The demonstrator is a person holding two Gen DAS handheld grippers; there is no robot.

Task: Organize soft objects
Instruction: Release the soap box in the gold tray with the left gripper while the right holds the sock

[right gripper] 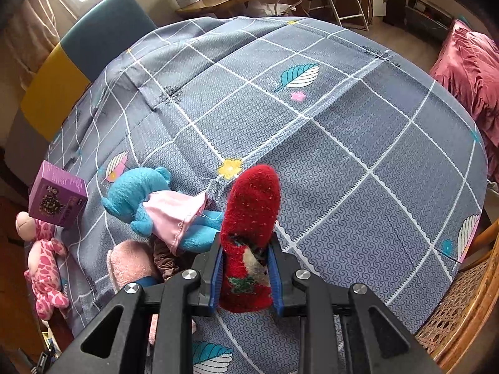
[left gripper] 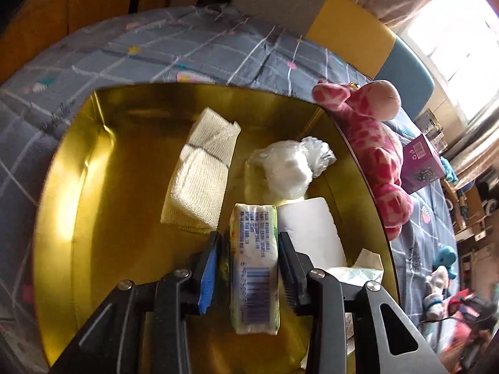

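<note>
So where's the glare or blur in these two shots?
Left wrist view: the window is blown out, the gold tin reflects bright patches, and the right edge smears. Right wrist view: evenly lit and sharp, but fisheye bulges the bedspread.
</note>
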